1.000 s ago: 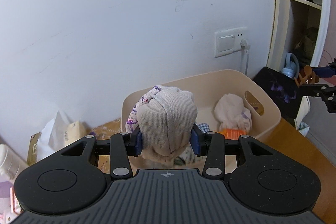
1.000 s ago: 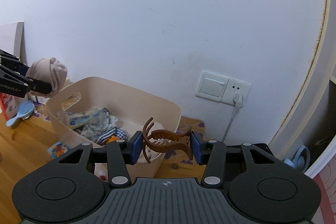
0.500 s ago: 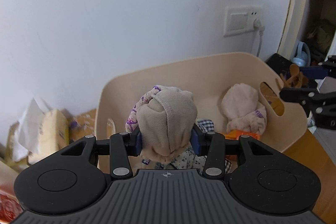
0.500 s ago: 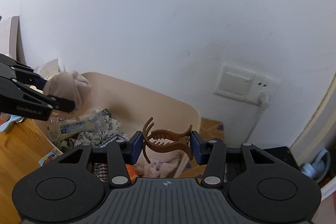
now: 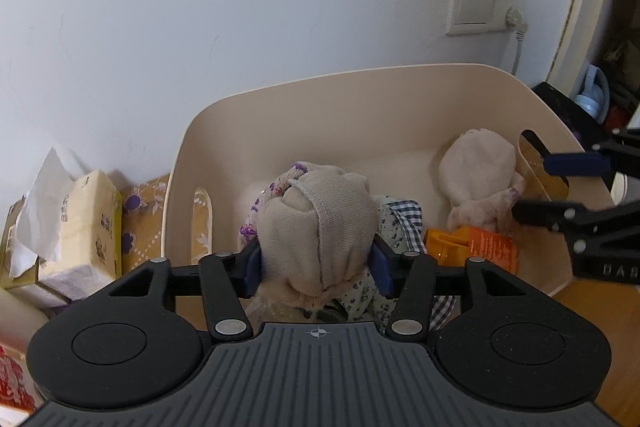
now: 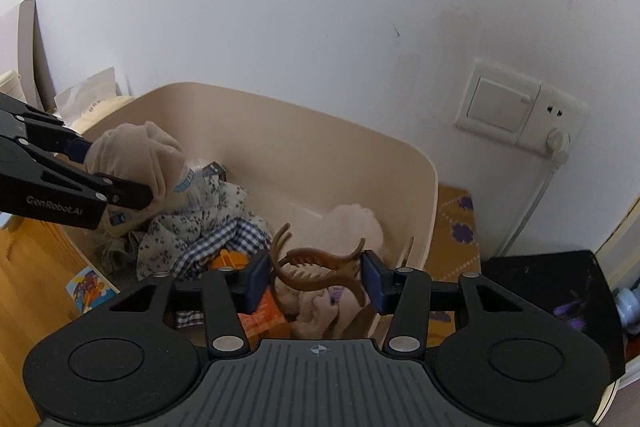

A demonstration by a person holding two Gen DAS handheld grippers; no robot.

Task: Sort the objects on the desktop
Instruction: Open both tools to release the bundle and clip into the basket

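A: What did the room look like around the bin?

B: A pale painted wall ran behind everything, with a white switch and socket plate (image 5: pixel 482 5) on its right and a plugged-in cord hanging down. The beige plastic bin (image 5: pixel 360 95) stood against that wall on a wooden desktop (image 6: pixel 24 259). To its left sat a yellow tissue pack (image 5: pixel 86 223) on patterned brown boxes; to its right lay a black pad (image 6: pixel 552 287), and further right open shelving.

A: And the tongs?

B: The left gripper (image 5: pixel 318 259) hung over the bin's near left part, its jaws opening, with the rolled beige sock bundle (image 5: pixel 320 227) between the blue pads; the left pad seemed to touch the cloth, the right stood just clear. The right gripper (image 6: pixel 318 277) hung over the near right corner, jaws also opening, the brown hair claw (image 6: pixel 316 267) between them, each end just beside a pad; I could not tell whether they touched.

A: What was already inside?

B: Floral and checked cloth (image 6: pixel 208 227), an orange box (image 5: pixel 480 247) and another pale sock bundle (image 5: pixel 476 171) at the right end.
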